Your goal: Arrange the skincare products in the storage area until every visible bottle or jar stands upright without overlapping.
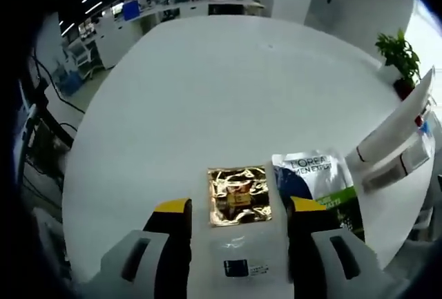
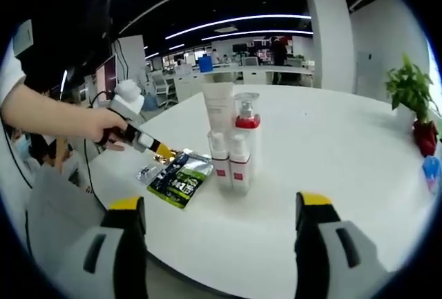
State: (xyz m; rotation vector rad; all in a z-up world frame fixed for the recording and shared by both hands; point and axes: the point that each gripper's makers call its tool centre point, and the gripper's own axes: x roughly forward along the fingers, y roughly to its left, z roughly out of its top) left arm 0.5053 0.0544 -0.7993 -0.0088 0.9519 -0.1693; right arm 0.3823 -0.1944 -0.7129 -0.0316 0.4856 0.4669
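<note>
Left gripper [image 1: 238, 209] spread wide around the gold sachet [image 1: 239, 195] flat on the white surface [image 1: 207, 92]; right gripper [image 2: 221, 209] wide, empty, facing 4 upright bottles [image 2: 231, 147].

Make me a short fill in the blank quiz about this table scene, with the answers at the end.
1. The gold sachet lies between the left gripper fingers on the ___ table.
2. The pump bottle has a ___ collar.
3. The potted plant has ___ leaves.

Answers: white; red; green
</note>
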